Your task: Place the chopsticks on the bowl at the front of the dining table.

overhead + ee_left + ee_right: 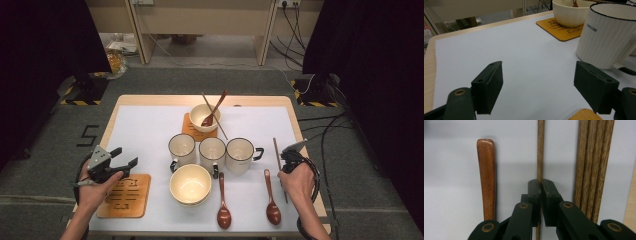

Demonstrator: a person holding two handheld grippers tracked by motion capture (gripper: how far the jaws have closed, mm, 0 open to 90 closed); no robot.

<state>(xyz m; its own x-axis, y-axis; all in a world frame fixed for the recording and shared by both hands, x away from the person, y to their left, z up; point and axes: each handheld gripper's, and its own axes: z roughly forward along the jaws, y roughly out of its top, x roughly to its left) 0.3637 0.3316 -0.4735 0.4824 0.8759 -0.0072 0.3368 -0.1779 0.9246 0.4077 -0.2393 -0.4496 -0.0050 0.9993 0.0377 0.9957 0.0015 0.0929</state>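
My right gripper (pixel 286 156) (pixel 541 183) is shut on a thin wooden chopstick (pixel 275 147) (pixel 540 150) near the table's right edge. A brown wooden spoon (pixel 271 199) lies just left of it, its handle (pixel 486 175) beside the jaws. Several more chopsticks (pixel 594 167) lie side by side to the right. My left gripper (pixel 126 157) (pixel 539 70) is open over the white mat at the front left, with nothing between its fingers.
Three white mugs (pixel 213 152) stand in a row mid-table; the leftmost (pixel 609 32) is ahead of my left gripper. A bowl (pixel 205 116) with a spoon and chopsticks sits on a far coaster (pixel 560 30). Near the front are an empty bowl (pixel 190 184), another spoon (pixel 223 205) and a second coaster (pixel 125 196).
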